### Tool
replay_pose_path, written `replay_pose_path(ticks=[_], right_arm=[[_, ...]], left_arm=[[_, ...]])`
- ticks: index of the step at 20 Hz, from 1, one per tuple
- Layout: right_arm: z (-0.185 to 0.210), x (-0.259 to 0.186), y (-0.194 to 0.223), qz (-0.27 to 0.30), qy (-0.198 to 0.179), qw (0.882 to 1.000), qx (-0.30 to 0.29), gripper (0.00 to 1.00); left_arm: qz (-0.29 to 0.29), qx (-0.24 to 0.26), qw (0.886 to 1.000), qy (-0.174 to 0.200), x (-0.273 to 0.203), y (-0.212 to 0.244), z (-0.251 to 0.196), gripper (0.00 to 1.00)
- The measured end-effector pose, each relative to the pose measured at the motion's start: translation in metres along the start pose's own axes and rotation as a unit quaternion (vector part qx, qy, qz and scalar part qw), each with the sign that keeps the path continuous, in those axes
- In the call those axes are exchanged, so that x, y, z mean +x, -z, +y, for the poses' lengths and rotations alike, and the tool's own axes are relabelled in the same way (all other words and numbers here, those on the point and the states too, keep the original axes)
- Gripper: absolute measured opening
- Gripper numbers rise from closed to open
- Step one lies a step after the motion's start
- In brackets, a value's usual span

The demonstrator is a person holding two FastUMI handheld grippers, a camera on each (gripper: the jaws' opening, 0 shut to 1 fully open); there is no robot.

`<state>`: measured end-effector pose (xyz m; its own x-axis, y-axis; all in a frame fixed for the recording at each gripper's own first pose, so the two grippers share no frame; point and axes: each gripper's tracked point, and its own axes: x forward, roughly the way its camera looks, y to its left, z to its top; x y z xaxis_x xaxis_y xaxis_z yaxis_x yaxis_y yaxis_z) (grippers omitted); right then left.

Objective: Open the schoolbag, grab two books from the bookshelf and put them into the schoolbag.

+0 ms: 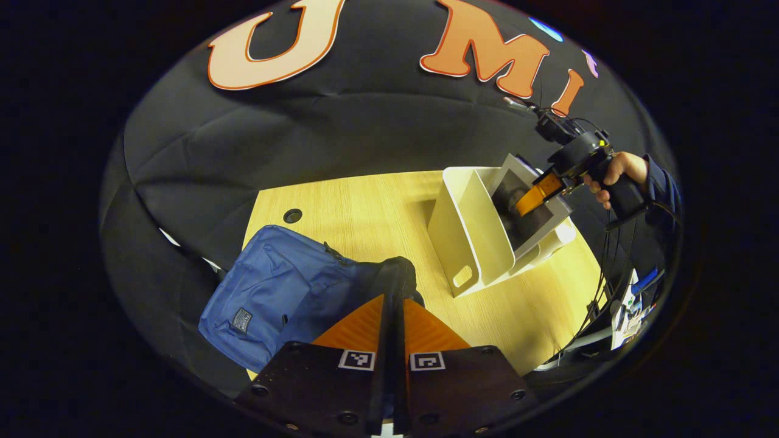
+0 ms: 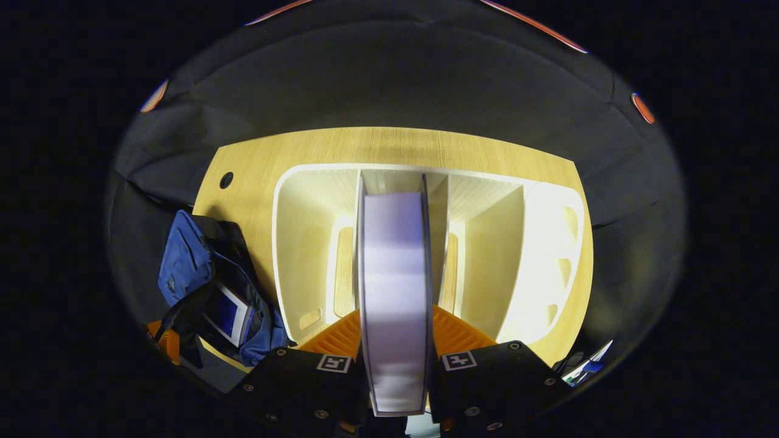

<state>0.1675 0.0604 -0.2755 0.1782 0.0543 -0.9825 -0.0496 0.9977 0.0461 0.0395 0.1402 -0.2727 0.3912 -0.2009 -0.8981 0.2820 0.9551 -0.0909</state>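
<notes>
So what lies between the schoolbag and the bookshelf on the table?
Bare wooden tabletop separates the schoolbag from the bookshelf, seen in the left gripper view.

tabletop: pale wood with fine straight grain, its far edge meeting the black cloth wall
cable hole: round and dark, near the tabletop's far left corner
black cloth wall: creased and padded, rising behind the tabletop
cables: thin and dark, hanging beside the tabletop's right edge
clutter: small white and blue items below those cables, too blurred to identify
</notes>
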Motion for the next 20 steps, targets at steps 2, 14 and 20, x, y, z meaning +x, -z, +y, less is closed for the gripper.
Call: replay_pose_path(ticks=[2,14,20], right_arm=[[-0.005,-0.018,0.003,-0.013,-0.009,1.0,0.005,0.39],[-0.014,-0.136,0.006,-0.131,-0.04,0.991,0.016,0.39],[0.007,-0.155,0.015,-0.145,-0.077,0.986,0.022,0.37]], left_arm=[[0.0,0.009,1.0,-0.001,0.0,0.001,-0.002,0.07],[-0.007,0.039,0.999,0.005,0.0,0.004,-0.013,0.07],[-0.009,0.04,0.999,0.014,0.001,0.006,-0.014,0.07]])
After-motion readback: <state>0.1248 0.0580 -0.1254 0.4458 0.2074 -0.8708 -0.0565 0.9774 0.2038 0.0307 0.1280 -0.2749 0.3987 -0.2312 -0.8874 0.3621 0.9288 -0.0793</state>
